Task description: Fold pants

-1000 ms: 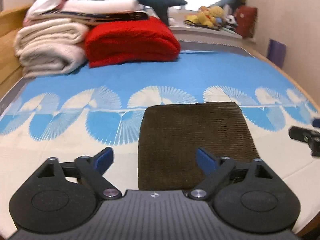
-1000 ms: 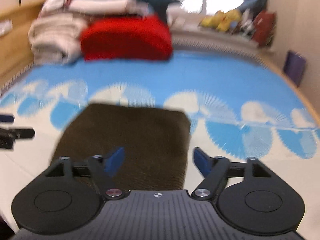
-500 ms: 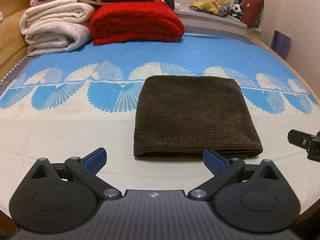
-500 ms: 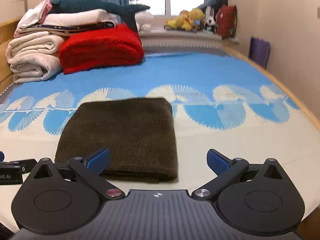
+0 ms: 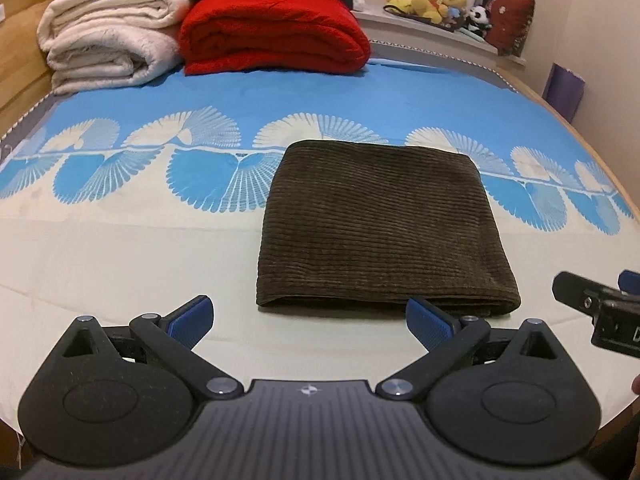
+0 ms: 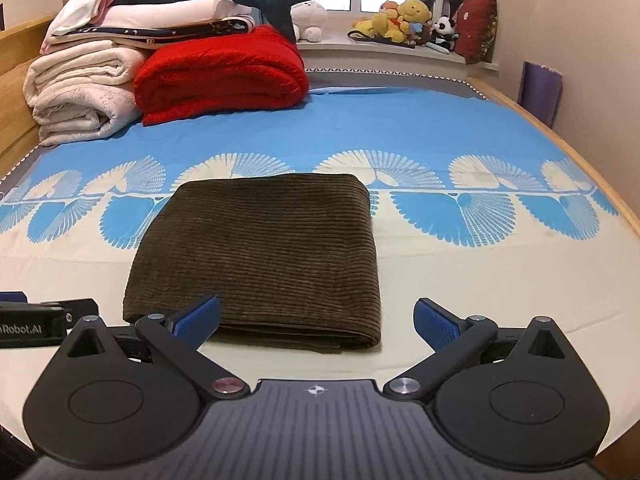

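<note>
We note the pants (image 5: 384,228), dark brown corduroy, folded into a neat rectangle, lying flat on the bed sheet (image 5: 120,260) near its near edge. The left gripper (image 5: 308,320) hovers just short of the fold's near left corner, jaws spread wide, nothing between them. The right gripper (image 6: 316,320) sits at the near right corner, its jaws having just been opening, now spread wide and empty. Far left we see a red blanket (image 6: 224,76) beside cream blankets (image 6: 80,92).

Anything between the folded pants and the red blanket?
No: only bare sheet between brown pants and red blanket, seen in both wrist views.
</note>
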Available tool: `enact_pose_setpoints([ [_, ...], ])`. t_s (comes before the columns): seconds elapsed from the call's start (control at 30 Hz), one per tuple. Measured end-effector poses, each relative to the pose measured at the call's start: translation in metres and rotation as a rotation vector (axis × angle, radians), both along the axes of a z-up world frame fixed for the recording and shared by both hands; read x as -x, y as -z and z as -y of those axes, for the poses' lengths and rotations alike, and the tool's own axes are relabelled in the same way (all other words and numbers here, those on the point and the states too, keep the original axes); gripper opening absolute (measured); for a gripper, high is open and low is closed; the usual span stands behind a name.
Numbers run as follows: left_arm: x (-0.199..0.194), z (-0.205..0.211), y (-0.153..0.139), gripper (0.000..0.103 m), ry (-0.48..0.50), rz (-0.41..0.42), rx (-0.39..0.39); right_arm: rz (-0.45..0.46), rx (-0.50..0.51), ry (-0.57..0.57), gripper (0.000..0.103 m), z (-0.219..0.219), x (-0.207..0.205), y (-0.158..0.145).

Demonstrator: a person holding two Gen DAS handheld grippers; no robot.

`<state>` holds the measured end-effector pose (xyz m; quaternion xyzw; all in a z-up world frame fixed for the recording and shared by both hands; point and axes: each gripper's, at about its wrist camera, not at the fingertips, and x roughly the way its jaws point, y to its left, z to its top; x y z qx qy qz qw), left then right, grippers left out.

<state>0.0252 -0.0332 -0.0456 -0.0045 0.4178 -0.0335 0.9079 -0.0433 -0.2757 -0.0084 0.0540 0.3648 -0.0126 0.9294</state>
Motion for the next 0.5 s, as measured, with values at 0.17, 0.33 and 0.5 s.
enact_pose_setpoints([
  [0.17,-0.0001,0.0026,0.0016,0.103,0.010,0.003,-0.014,0.004,-0.005,-0.008,0.102,-0.0028,0.0004,-0.0019],
  [0.33,0.0002,0.0020,0.0016,0.103,0.012,0.003,-0.007,0.011,0.002,-0.017,0.102,-0.0038,0.0013,-0.0029],
  [0.5,0.0005,0.0019,0.0018,0.103,0.014,0.003,-0.007,0.008,0.002,-0.019,0.102,-0.0043,0.0013,-0.0033],
])
